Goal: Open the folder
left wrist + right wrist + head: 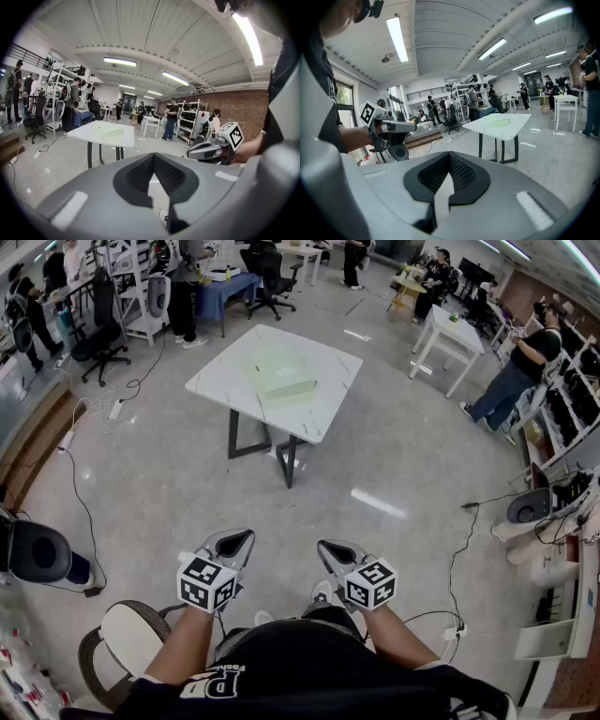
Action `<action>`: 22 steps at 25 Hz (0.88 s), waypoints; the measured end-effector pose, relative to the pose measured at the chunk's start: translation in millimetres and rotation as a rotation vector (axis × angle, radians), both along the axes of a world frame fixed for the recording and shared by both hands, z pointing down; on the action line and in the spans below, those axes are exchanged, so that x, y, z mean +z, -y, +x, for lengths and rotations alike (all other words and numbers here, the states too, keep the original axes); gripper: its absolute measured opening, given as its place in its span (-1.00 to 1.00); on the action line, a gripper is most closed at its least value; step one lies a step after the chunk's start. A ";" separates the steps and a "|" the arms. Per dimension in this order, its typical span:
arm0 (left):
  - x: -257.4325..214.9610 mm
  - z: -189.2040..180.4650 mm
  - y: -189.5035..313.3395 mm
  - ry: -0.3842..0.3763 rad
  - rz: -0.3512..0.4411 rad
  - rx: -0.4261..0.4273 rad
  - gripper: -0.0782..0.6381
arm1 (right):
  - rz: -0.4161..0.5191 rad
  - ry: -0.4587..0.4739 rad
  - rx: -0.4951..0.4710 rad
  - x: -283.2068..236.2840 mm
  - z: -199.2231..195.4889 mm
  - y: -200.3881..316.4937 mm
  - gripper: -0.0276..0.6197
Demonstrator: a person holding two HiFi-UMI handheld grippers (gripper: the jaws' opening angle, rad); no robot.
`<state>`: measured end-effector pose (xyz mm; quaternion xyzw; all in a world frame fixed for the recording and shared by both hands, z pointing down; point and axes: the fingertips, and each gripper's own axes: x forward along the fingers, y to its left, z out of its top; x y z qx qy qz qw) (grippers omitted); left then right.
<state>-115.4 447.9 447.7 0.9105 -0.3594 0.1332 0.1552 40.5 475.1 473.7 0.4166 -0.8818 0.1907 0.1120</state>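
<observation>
Here both forearms reach forward side by side; the left gripper (242, 538) and right gripper (328, 547) tip slightly down, jaws closed, empty. The pale green folder (281, 379) lies well ahead, mid-table (323, 413), clear of its edges.

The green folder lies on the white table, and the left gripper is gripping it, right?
Not gripping it. The green folder lies on the white table, but the left gripper is empty, far from it, as the head view shows.
</observation>
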 end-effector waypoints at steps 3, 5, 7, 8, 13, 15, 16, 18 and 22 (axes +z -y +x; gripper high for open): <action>-1.0 0.1 -2.2 0.004 0.010 0.001 -0.64 | -0.001 0.001 -0.002 0.5 -0.6 -2.0 -0.92; -1.2 0.1 -3.9 0.005 0.012 -0.001 -0.64 | -0.001 0.002 -0.005 0.5 -0.7 -4.5 -0.92; -1.1 -0.8 -4.7 0.004 0.012 -0.002 -0.64 | 0.000 0.003 -0.010 0.4 -2.3 -6.0 -0.92; -0.8 -1.4 -5.0 0.004 0.013 -0.002 -0.64 | 0.001 0.003 -0.012 0.6 -3.4 -6.4 -0.92; -0.1 -1.3 -8.2 0.004 0.012 0.005 -0.64 | -0.002 0.055 0.000 -4.3 -4.9 -9.4 -0.92; 0.3 -0.8 -9.9 0.006 0.010 0.008 -0.64 | -0.012 0.048 0.001 -3.9 -6.4 -11.6 -0.92; 1.3 -1.0 -10.7 0.007 0.008 0.009 -0.64 | -0.013 0.036 0.002 -2.9 -7.5 -12.7 -0.92; 4.8 -1.9 -13.1 0.009 0.001 0.013 -0.64 | -0.011 0.022 0.005 -0.6 -10.2 -16.0 -0.92; 12.2 -5.5 -21.0 0.017 -0.008 0.023 -0.64 | -0.017 -0.006 0.013 5.0 -14.0 -23.8 -0.92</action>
